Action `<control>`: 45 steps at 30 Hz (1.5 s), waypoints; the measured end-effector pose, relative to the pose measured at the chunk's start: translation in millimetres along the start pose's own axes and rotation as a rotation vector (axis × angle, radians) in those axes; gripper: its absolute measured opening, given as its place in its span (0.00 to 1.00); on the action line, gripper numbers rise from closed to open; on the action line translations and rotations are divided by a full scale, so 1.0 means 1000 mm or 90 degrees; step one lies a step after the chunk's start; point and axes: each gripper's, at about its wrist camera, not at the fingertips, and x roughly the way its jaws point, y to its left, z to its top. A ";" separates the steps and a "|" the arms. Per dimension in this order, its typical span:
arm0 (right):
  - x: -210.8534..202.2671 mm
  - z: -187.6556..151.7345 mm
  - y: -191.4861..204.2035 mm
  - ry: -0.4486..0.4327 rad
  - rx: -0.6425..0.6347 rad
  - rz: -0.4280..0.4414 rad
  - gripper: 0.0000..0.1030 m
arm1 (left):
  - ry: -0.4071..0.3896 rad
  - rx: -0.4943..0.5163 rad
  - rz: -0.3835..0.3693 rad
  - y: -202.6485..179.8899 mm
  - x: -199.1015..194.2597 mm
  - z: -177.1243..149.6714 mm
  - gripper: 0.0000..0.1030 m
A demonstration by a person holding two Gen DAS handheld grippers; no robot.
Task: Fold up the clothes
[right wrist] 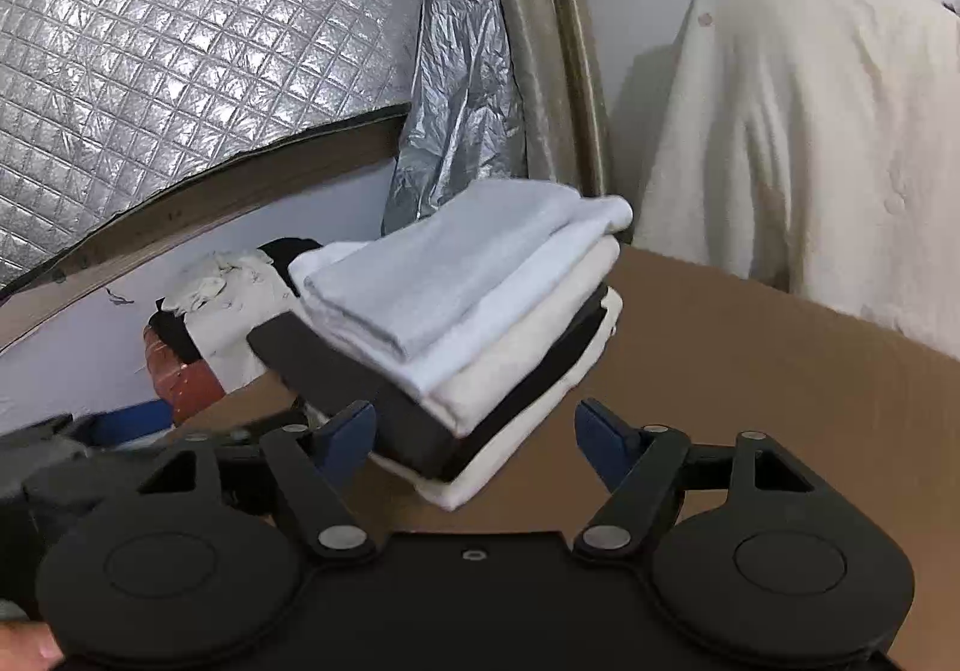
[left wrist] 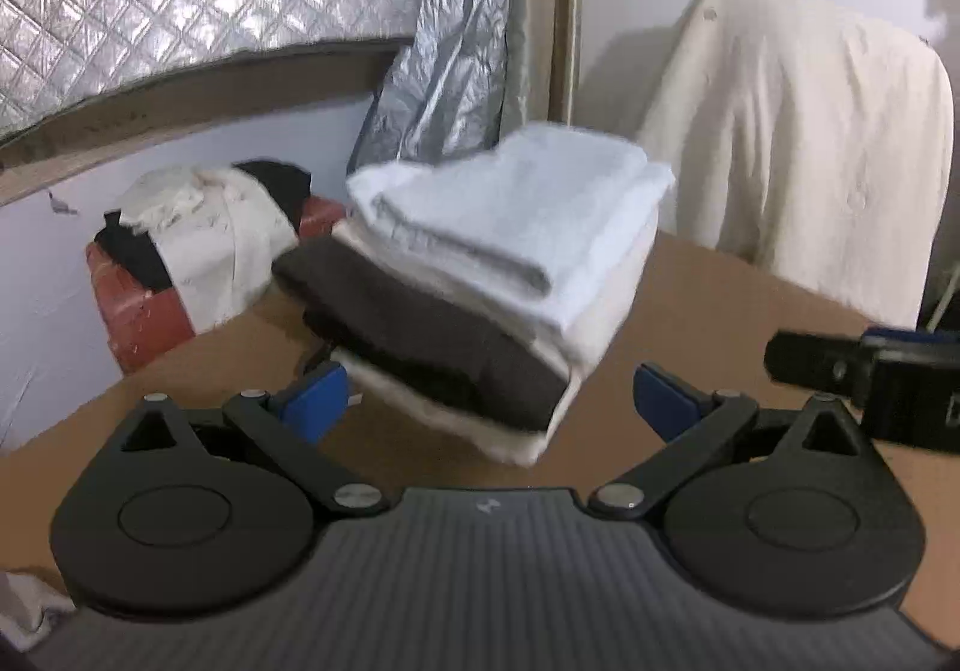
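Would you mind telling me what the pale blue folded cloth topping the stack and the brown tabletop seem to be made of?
Pale blue folded cloth: probably soft knit cotton, matte, with rounded fold edges. Brown tabletop: looks like cardboard or fibreboard, flat matte tan with no visible grain; blur leaves it open.

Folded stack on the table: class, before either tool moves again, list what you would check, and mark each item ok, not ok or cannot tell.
1. Left tool open, holding nothing: ok.
2. Right tool open, holding nothing: ok.
3. Folded stack rests on the brown table: ok.
4. Layers squared up: not ok; the dark garment juts out to the left beyond the pale blue top piece.
5. More clothes waiting: ok; an unfolded heap lies on a red box behind the stack.
6. Stack steady enough to take another piece: cannot tell.
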 end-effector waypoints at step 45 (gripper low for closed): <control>-0.061 -0.069 0.046 -0.025 0.044 -0.156 0.77 | 0.044 0.026 -0.014 0.006 -0.037 -0.033 1.00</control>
